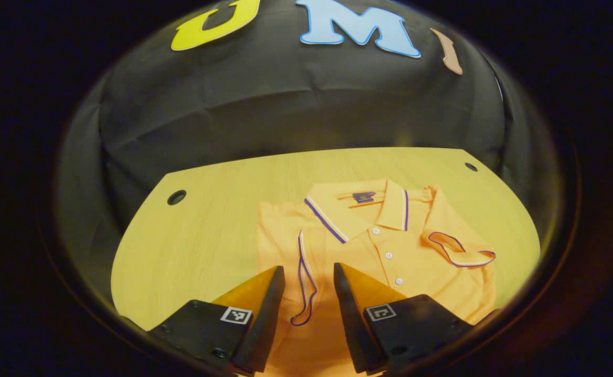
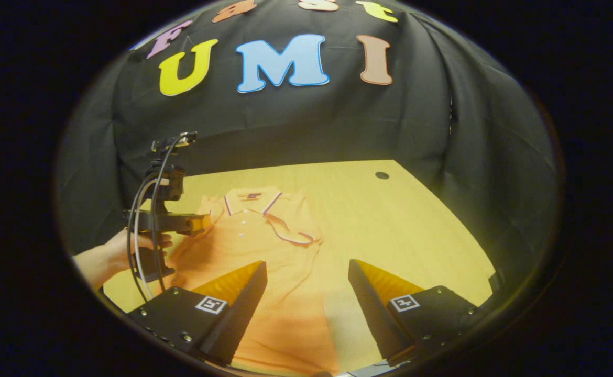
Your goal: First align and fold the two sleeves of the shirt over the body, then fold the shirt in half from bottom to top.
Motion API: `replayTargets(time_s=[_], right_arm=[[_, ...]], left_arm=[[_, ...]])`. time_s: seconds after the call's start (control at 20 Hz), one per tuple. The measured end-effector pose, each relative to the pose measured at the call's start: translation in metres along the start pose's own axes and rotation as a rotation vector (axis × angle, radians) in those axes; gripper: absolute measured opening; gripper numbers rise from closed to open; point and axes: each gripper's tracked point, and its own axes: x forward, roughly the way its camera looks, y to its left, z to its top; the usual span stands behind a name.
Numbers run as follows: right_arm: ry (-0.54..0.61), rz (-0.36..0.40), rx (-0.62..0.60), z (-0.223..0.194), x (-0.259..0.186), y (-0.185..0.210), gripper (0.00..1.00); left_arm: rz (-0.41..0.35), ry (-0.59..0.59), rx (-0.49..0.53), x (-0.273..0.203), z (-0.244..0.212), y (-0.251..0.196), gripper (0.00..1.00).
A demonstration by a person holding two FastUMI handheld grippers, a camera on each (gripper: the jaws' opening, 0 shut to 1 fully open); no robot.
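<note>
We see the orange polo shirt lying flat, collar toward the far edge, on the pale wooden table. Both sleeves are folded in over the body; their cuffs and the collar carry dark-and-white trim. A dark neck label sits inside the collar; its writing is too small to read. Left gripper hovers above the shirt, jaws apart, holding nothing. Right gripper stands wide open over the near hem, empty.
</note>
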Motion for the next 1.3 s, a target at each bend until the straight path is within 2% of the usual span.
replayTargets(time_s=[0.05, 0.15, 0.25, 0.35, 0.9, 1.1, 1.15, 1.2, 1.3], right_arm=[[0.001, -0.003, -0.007, -0.002, 0.000, -0.002, 0.97], [-0.001, -0.001, -0.015, -0.007, -0.001, -0.005, 0.97], [0.000, 0.006, -0.021, -0.012, -0.003, -0.005, 0.97], [0.002, 0.015, -0.030, -0.019, -0.005, -0.006, 0.97], [0.052, 0.037, -0.041, -0.069, -0.026, -0.017, 0.97], [0.094, 0.045, -0.043, -0.093, -0.030, -0.019, 0.97], [0.106, 0.048, -0.045, -0.100, -0.030, -0.020, 0.97], [0.115, 0.051, -0.048, -0.105, -0.030, -0.020, 0.96], [0.137, 0.061, -0.053, -0.117, -0.032, -0.019, 0.96]], left_arm=[[-0.004, -0.005, -0.001, -0.008, -0.002, -0.001, 0.67], [-0.017, -0.014, -0.008, -0.025, -0.007, -0.005, 0.64], [-0.032, -0.015, -0.024, -0.041, -0.016, -0.010, 0.70], [-0.044, -0.012, -0.045, -0.058, -0.027, -0.014, 0.70], [-0.036, 0.037, -0.079, -0.136, -0.094, -0.017, 0.72], [-0.027, 0.059, -0.100, -0.164, -0.119, -0.015, 0.79], [-0.030, 0.065, -0.106, -0.171, -0.125, -0.015, 0.86], [-0.032, 0.074, -0.111, -0.178, -0.133, -0.015, 0.89], [-0.036, 0.093, -0.114, -0.191, -0.148, -0.012, 0.89]])
